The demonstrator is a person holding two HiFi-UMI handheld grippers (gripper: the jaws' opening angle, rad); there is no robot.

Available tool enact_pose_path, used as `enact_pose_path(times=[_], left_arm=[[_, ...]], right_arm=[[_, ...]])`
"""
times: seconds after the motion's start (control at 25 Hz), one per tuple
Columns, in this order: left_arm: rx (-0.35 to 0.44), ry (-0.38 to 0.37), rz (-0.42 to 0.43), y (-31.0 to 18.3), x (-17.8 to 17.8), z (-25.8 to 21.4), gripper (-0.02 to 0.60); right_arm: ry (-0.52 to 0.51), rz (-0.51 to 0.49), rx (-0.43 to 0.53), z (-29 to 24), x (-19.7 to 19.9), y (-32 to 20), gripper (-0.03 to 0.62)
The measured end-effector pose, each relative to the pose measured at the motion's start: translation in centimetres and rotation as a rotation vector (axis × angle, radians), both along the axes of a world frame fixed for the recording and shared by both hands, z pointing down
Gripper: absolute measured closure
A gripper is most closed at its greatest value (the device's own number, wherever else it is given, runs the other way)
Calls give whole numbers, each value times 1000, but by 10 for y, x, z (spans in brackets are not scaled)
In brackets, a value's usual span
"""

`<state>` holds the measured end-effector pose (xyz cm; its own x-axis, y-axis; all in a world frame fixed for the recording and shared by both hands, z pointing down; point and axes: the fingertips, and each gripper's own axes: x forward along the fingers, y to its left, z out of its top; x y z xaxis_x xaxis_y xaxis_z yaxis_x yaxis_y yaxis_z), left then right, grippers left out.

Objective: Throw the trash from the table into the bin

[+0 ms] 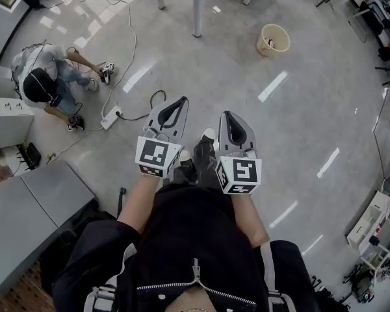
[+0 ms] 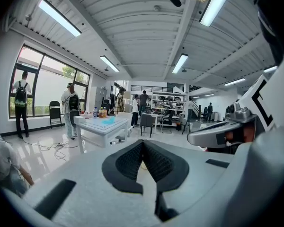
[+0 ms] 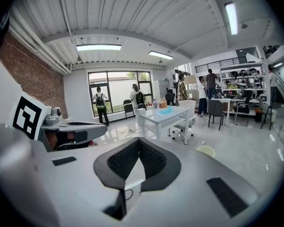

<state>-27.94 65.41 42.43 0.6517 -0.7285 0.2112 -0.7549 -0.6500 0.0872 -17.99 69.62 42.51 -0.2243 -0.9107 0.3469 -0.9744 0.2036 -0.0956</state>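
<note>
Grey left gripper (image 2: 143, 142): jaws pressed together, nothing between them.
Right gripper (image 3: 138, 140): jaws also closed tip to tip and empty; it is held just beside the left one.
Floor (image 1: 299, 109): glossy grey, below both grippers.
Bin (image 1: 273, 39): cream, standing on the floor ahead, nearer than the table and to its right.
Table (image 3: 166, 113): white, farther off, with bottles (image 3: 162, 103) at its far end.

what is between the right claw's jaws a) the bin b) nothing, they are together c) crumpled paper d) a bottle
b: in its own view the right claw has its jaws together on nothing, and the bin stands on the floor ahead.
</note>
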Motion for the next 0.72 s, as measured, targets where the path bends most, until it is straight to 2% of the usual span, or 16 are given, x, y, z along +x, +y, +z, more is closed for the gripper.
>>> enact_pose_path(times=[0.48,0.72], left_arm=[[29,-23,-41,-78,49,-21,575],[29,-34,-70,-99,62,-28,575]], right_arm=[[-2,-75,27,-18,54,-87,585],[-12,-114,30,-20,63,-112,585]])
